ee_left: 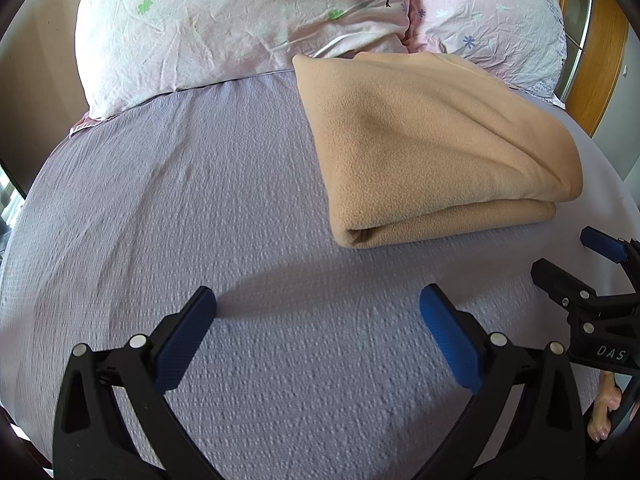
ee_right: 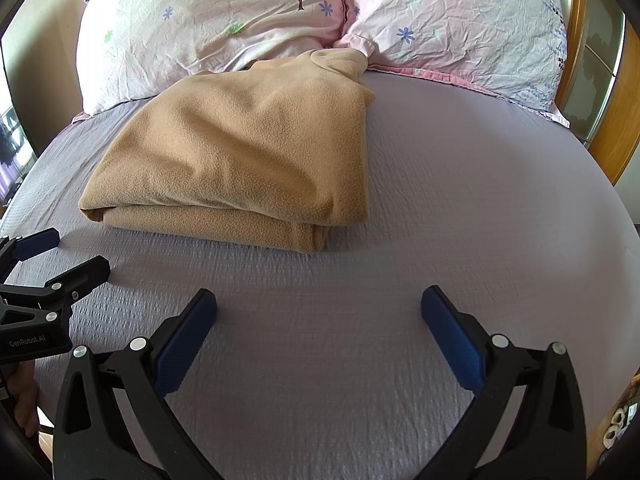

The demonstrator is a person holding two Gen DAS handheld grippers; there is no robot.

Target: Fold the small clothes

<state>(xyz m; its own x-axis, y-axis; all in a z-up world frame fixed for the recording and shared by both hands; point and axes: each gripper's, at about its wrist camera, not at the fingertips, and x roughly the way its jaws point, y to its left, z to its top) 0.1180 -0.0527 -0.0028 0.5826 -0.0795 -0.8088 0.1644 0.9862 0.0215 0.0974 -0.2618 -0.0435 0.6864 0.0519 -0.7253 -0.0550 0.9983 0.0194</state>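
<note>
A tan fleece garment (ee_left: pixel 432 148) lies folded into a thick rectangle on the lilac bed cover (ee_left: pixel 200 208), its far end touching the pillows. It also shows in the right wrist view (ee_right: pixel 248 152). My left gripper (ee_left: pixel 318 304) is open and empty, hovering over bare bed cover in front and to the left of the garment. My right gripper (ee_right: pixel 319 304) is open and empty over the bed cover (ee_right: pixel 480 200) in front and to the right of it. Each gripper shows at the edge of the other's view: the right gripper (ee_left: pixel 576 260) and the left gripper (ee_right: pixel 68 252).
Two pale floral pillows (ee_left: pixel 224 28) (ee_right: pixel 452 28) lie along the head of the bed behind the garment. A wooden headboard (ee_right: pixel 616 128) stands at the right. A beige wall (ee_left: pixel 36 68) lies to the left of the bed.
</note>
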